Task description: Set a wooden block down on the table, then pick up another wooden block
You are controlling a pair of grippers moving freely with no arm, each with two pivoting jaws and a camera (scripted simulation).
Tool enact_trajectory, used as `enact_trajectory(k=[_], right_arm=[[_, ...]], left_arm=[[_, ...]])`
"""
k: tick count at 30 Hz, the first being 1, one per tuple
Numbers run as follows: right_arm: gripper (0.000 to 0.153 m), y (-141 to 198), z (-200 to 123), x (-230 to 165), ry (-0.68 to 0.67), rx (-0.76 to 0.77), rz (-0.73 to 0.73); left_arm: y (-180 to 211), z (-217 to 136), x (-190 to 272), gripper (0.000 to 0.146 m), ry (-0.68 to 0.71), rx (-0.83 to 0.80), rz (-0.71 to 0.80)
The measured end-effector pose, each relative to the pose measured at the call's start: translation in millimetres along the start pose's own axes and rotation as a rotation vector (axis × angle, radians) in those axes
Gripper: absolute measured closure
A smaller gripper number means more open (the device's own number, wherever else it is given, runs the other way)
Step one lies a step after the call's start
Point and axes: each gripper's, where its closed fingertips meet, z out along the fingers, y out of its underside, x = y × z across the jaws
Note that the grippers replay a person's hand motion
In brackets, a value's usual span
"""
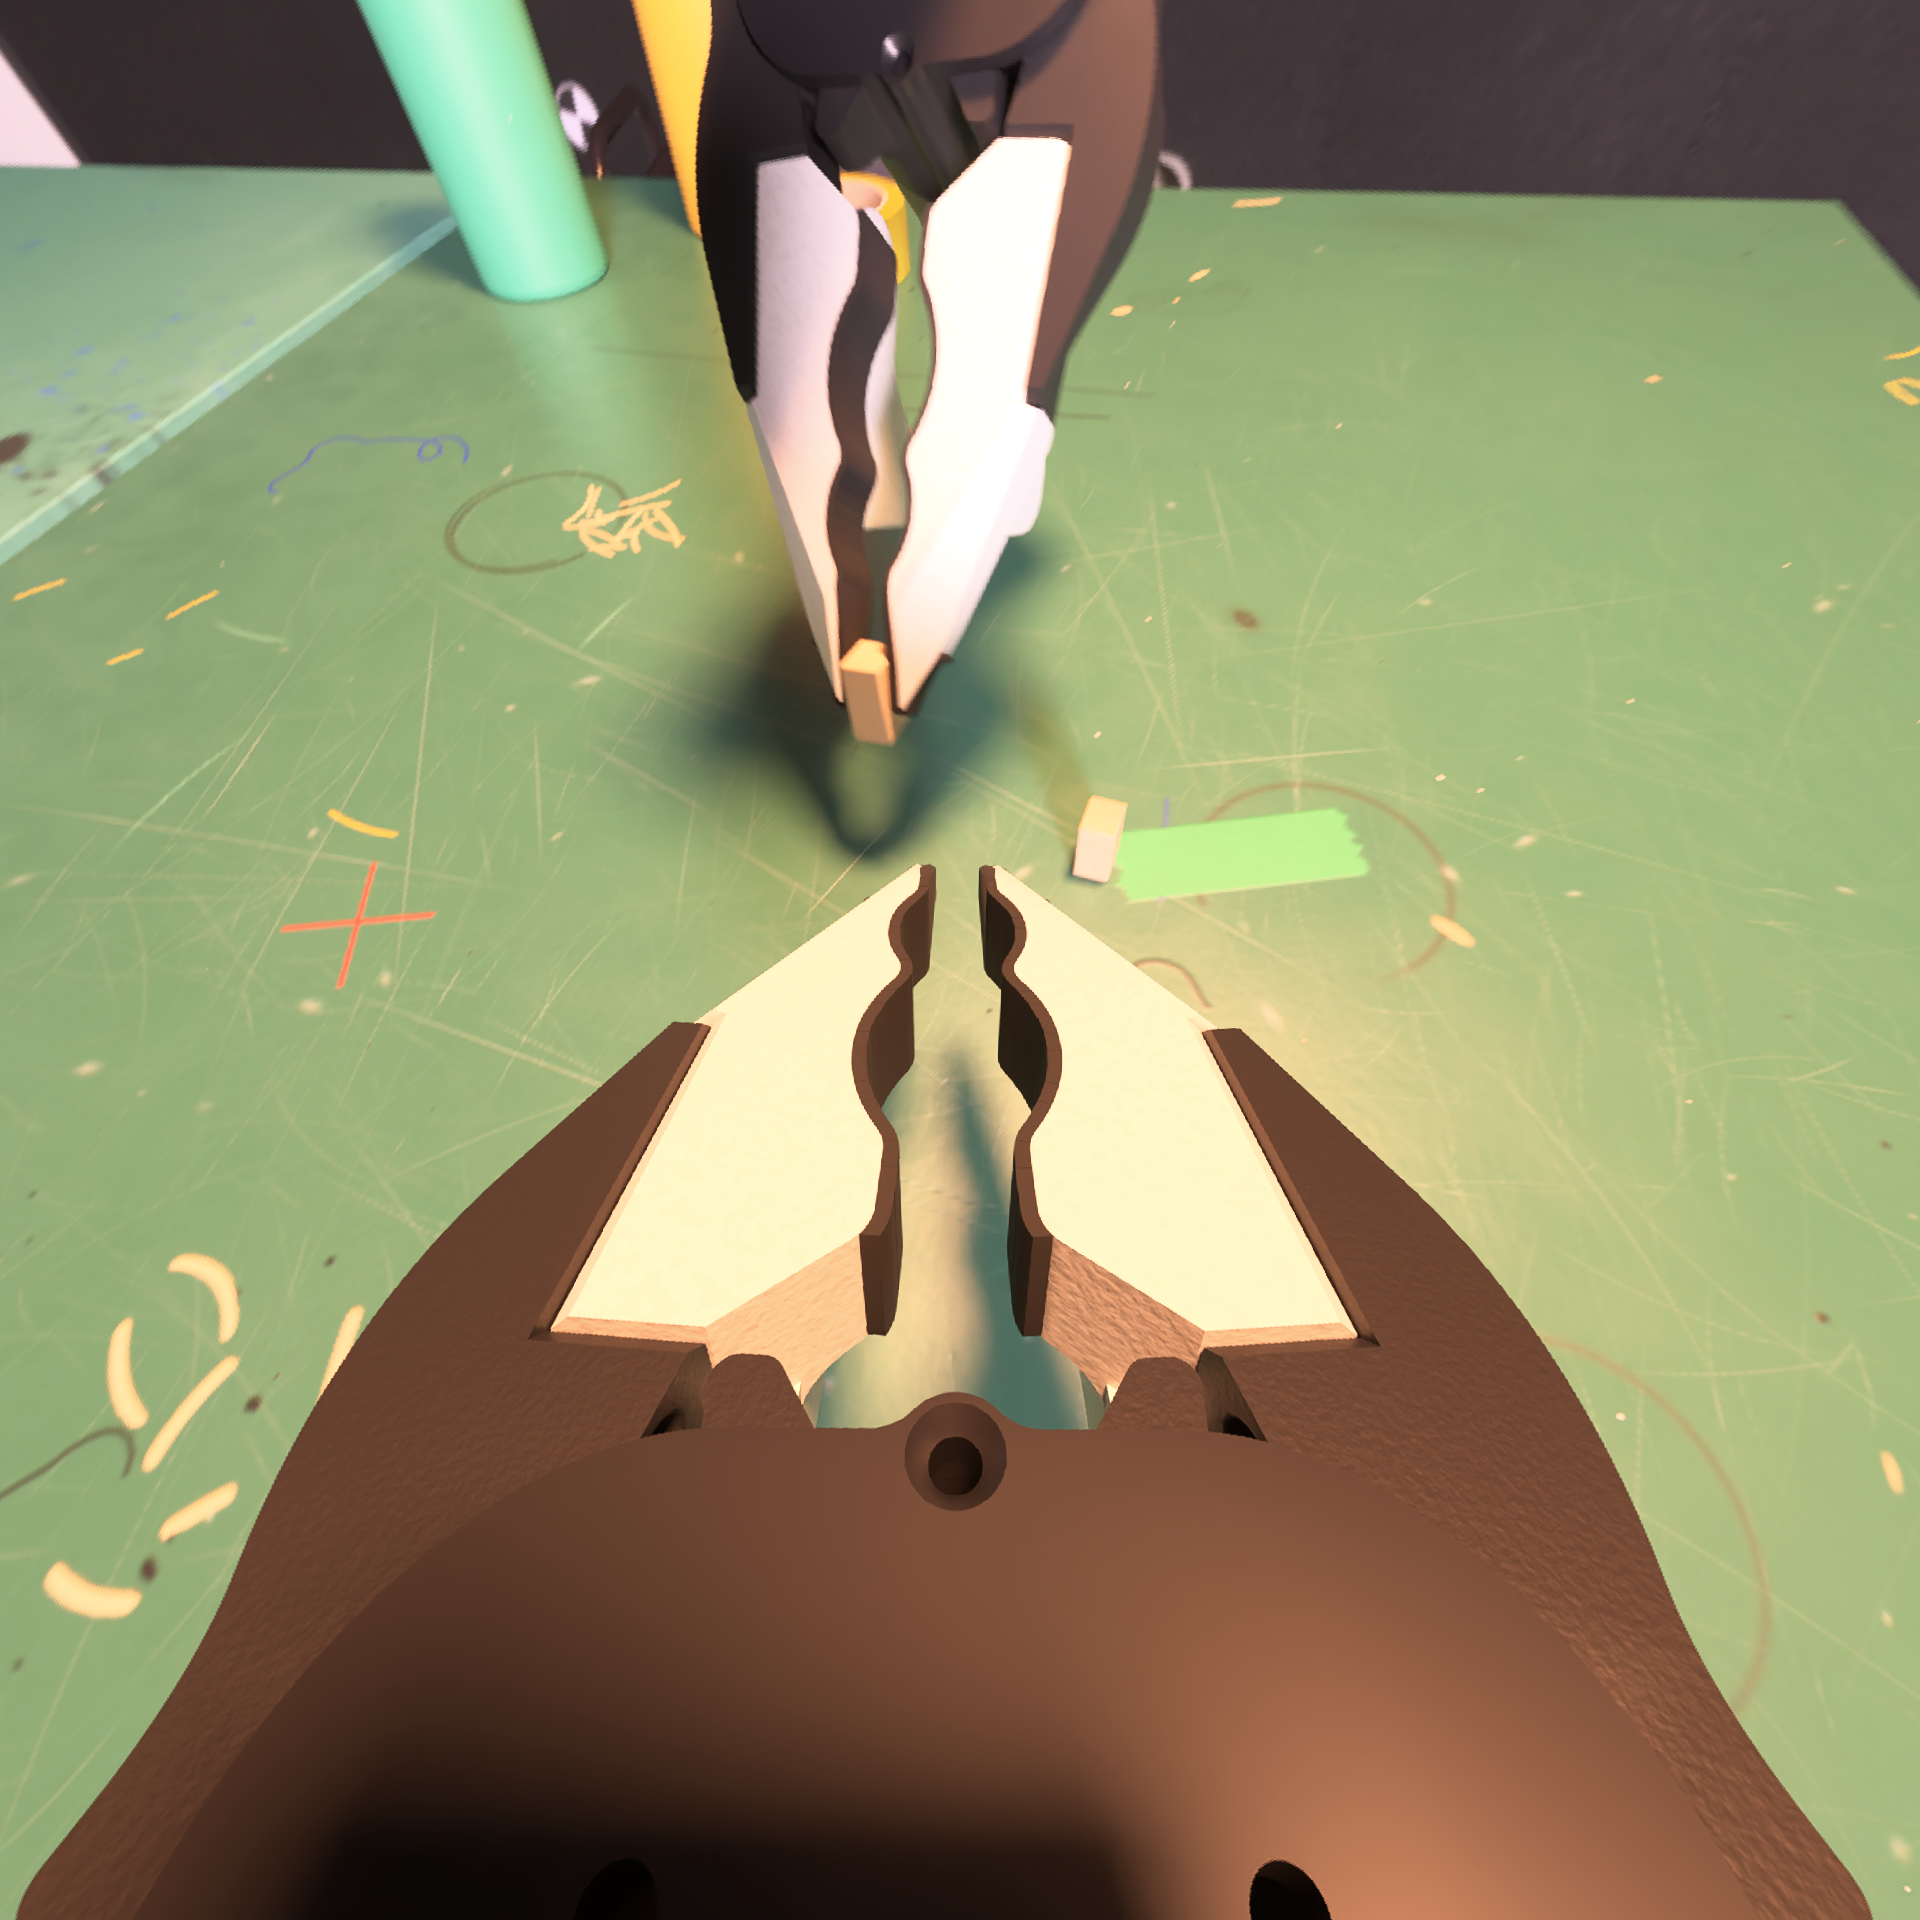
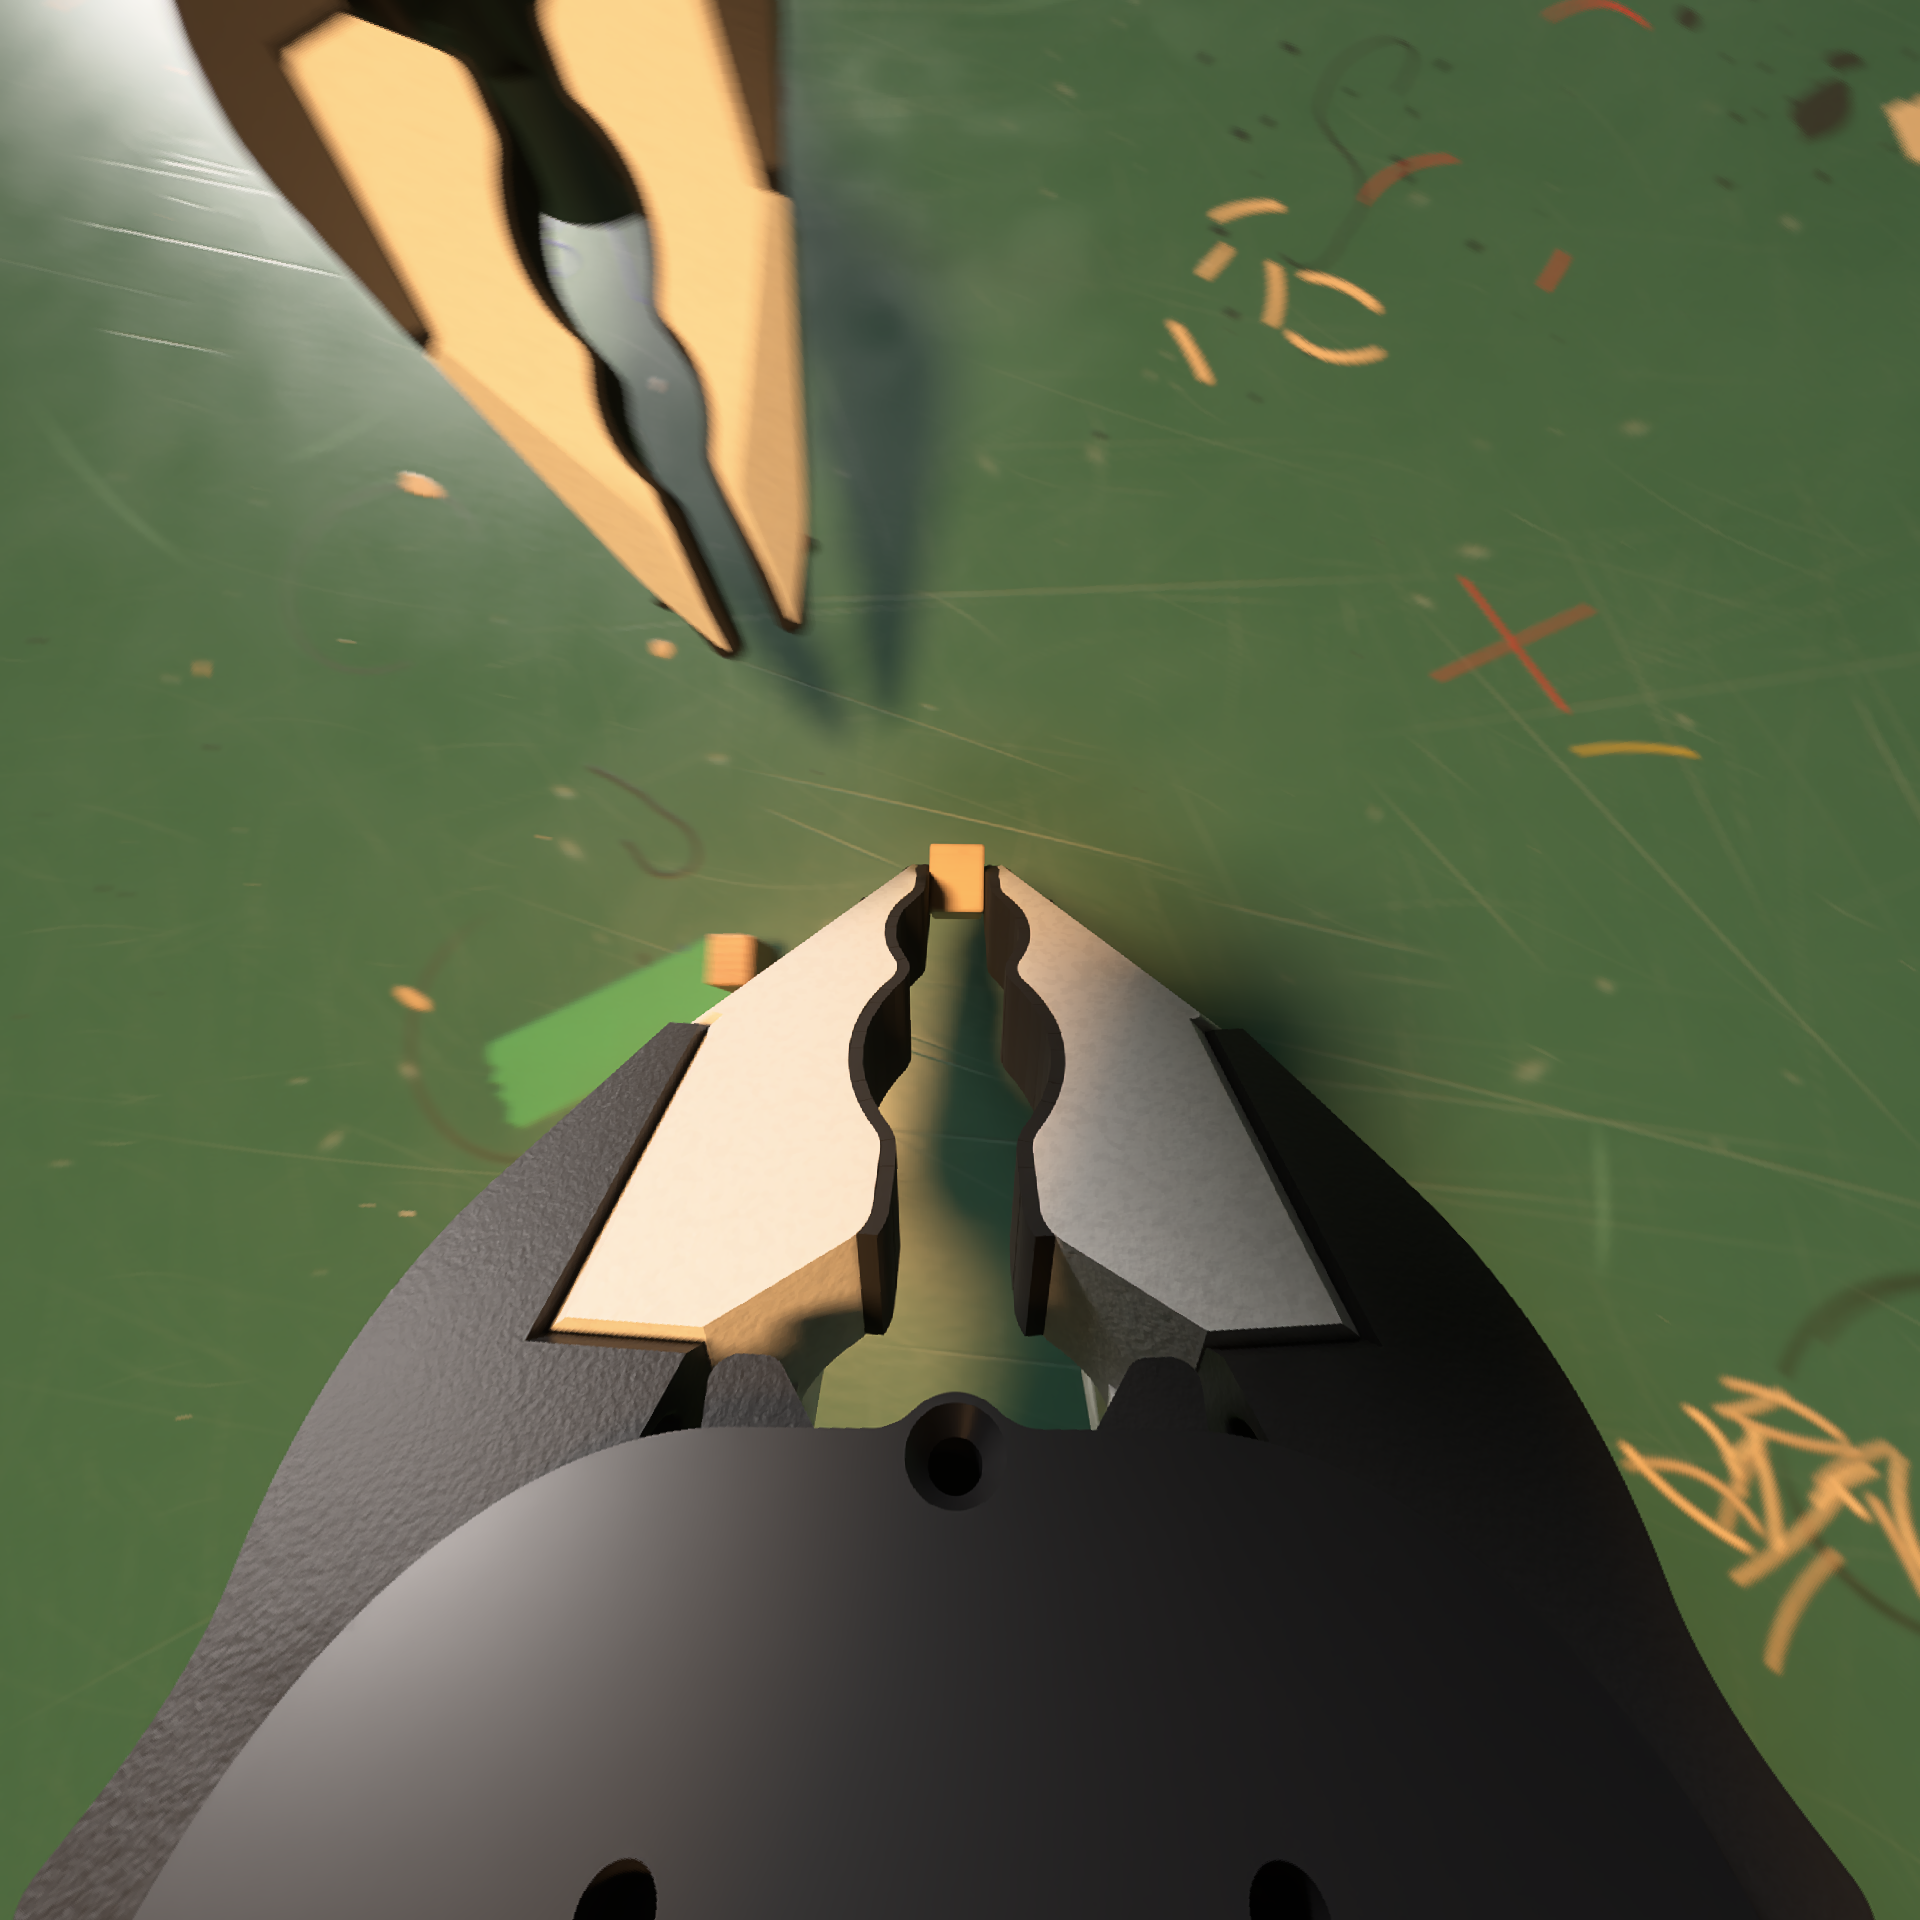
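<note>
Two wooden blocks showed. One block [image 2: 956,878] sat pinched between the right gripper [image 2: 956,883] tips, above the green table [image 2: 1351,935]. The second block [image 1: 1099,837] lay touching the green tape strip [image 1: 1242,854] (the landmark). The left gripper [image 1: 957,873], near the tape, was slightly parted and empty. Only the left wrist view showed a mint cylinder [image 1: 488,145], far beyond the tape.
</note>
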Motion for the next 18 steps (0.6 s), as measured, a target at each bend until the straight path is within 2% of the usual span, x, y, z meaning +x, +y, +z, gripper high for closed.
enact_trajectory(k=[6, 13, 18], right_arm=[[0.143, -15, 8, -47, -0.084, 0.017, -0.064], [0.143, -25, 7, -54, -0.077, 0.037, -0.091], [0.143, -44, -3, -57, -0.082, 0.188, -0.059]], left_arm=[[-7, 3, 17, 0.134, 0.062, 0.034, 0.024], [-3, 4, 23, 0.138, 0.088, 0.000, 0.037], [-14, 1, 24, 0.138, 0.121, 0.074, -0.039]])
